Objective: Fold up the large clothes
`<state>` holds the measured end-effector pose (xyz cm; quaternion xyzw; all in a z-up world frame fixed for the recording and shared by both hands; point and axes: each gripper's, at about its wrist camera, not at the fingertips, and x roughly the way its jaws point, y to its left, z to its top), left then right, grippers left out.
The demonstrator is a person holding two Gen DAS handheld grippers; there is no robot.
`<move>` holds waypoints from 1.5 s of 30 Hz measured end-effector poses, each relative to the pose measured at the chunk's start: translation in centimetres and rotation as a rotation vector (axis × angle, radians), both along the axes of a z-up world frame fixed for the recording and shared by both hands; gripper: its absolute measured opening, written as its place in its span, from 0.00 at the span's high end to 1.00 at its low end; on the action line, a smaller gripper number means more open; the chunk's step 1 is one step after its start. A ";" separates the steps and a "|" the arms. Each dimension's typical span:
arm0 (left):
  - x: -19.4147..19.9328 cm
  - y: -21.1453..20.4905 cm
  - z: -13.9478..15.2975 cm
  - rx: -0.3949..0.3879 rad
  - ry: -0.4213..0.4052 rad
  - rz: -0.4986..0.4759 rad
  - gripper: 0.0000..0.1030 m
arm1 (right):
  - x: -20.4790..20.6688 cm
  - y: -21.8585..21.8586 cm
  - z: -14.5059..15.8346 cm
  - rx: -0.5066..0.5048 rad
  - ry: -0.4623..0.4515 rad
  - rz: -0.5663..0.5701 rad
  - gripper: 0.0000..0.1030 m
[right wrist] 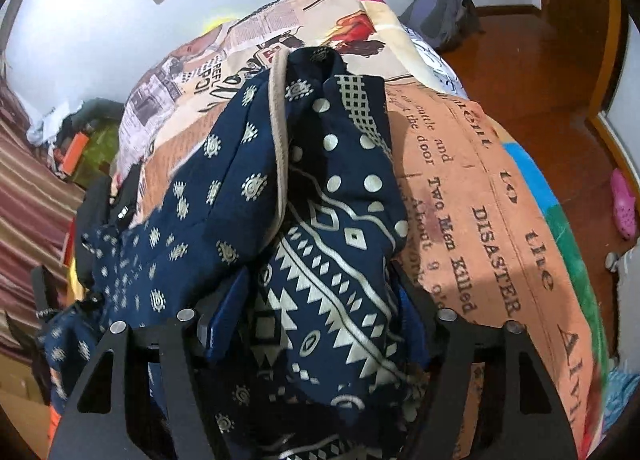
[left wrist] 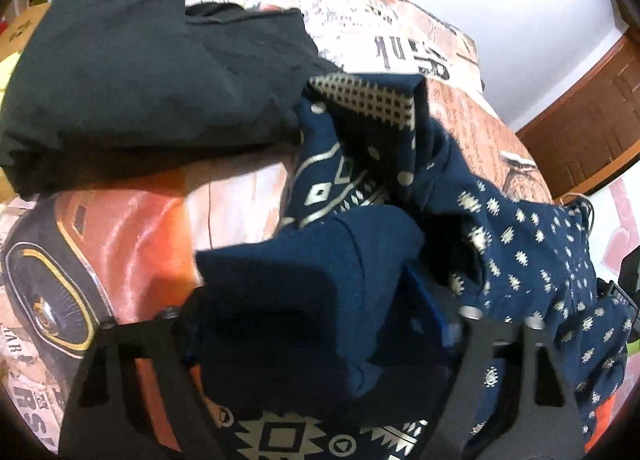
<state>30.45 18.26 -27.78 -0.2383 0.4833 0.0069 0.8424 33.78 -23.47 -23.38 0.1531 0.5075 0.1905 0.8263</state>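
A navy garment with a white tribal and dotted print (left wrist: 516, 227) lies bunched on the bed. My left gripper (left wrist: 320, 320) is shut on a plain navy fold of it, which drapes over the jaws. In the right wrist view the same garment (right wrist: 332, 219) hangs bunched over my right gripper (right wrist: 316, 324), whose blue pads (right wrist: 226, 312) pinch the patterned cloth. The fingertips of both grippers are hidden under fabric. A cream-trimmed edge (right wrist: 278, 131) runs up the middle of the garment.
A folded black garment (left wrist: 132, 71) lies on the bed beyond the navy one. The bed has a newspaper-print cover (right wrist: 480, 195). A wooden floor (right wrist: 532, 71), a backpack (right wrist: 444, 7) and a pink shoe (right wrist: 624, 203) are to the right. A wooden door (left wrist: 588, 119) stands nearby.
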 end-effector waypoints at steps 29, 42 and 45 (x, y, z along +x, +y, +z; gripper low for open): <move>2.1 2.9 16.2 0.111 -0.266 -0.034 0.82 | 4.4 9.3 14.8 0.046 -0.351 0.178 0.90; 8.9 7.6 5.0 0.110 -0.050 0.054 0.81 | 11.3 12.6 5.5 -0.180 -0.213 0.160 0.90; 9.3 8.4 2.4 0.063 -0.012 0.070 0.79 | 12.3 12.1 3.5 -0.192 -0.161 0.153 0.89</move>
